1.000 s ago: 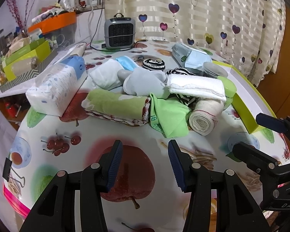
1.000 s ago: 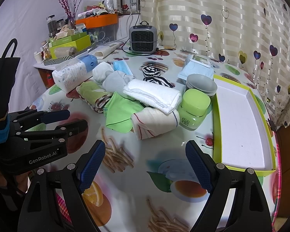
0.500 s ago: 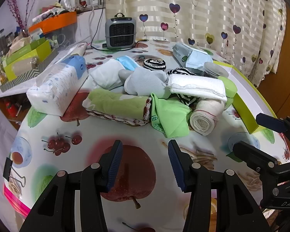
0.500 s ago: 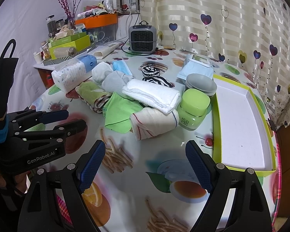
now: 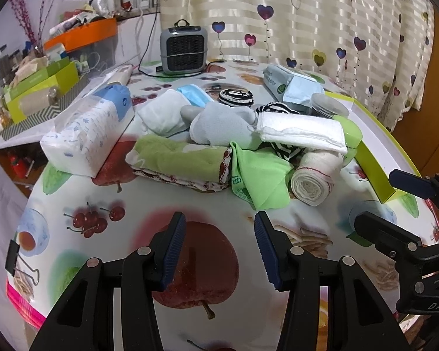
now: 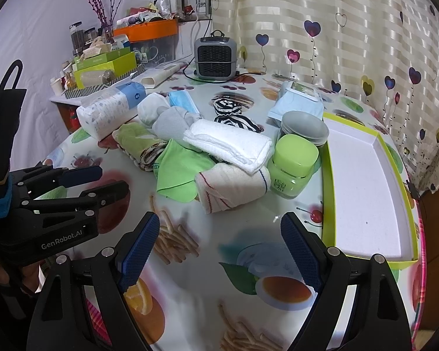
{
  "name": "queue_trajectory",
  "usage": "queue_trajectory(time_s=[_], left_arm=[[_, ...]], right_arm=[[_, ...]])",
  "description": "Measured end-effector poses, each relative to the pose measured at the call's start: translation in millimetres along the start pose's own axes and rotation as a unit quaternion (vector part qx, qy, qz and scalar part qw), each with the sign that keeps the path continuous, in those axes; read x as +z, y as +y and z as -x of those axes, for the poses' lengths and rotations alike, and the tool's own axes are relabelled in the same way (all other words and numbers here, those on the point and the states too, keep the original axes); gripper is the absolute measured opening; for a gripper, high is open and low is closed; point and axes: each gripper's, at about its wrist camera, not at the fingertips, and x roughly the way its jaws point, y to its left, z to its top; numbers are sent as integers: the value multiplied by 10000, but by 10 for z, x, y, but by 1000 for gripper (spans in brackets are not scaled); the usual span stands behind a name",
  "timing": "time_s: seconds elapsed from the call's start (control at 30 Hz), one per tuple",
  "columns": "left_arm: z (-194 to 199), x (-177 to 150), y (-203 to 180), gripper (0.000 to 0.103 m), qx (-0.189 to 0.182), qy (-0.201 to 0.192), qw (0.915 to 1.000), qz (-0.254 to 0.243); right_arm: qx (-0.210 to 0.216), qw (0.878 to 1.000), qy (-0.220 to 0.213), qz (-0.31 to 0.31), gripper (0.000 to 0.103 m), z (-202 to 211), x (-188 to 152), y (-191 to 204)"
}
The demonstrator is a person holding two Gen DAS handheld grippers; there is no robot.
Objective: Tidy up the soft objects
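A heap of soft things lies mid-table: a rolled cream towel (image 5: 313,182) (image 6: 231,187), a green cloth (image 5: 257,175) (image 6: 181,169), a folded white towel (image 5: 303,130) (image 6: 228,143), a green patterned roll (image 5: 178,161), grey-blue socks (image 5: 219,124) and a zebra cloth (image 6: 234,120). My left gripper (image 5: 219,247) hovers open over the table in front of the heap, holding nothing. My right gripper (image 6: 219,245) is open wide, short of the rolled towel. A white tray with a lime rim (image 6: 365,175) lies empty at the right.
A lime jar (image 6: 292,169) and stacked grey bowls (image 6: 305,127) stand between heap and tray. A tissue pack (image 5: 87,134), wipes packs (image 6: 298,102), a small heater (image 5: 184,49) and cluttered boxes (image 6: 105,67) sit behind. The near tabletop (image 5: 131,248) is bare of objects.
Almost nothing; the left gripper's view has crept slightly back or up. Both grippers stay open and hold nothing.
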Motion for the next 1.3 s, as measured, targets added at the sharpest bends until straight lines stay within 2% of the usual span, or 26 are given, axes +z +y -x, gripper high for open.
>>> queue_trajectory(time_s=[0.87,1.3], left_arm=[[-113,59,65,48,-117,65,9998,121],[-202,168,337,48,-540,-19,9965,641]], right_arm=[[-13,9999,10,171,85,-145,117,19],[-139,9987,-113,484,85,-354,413,56]])
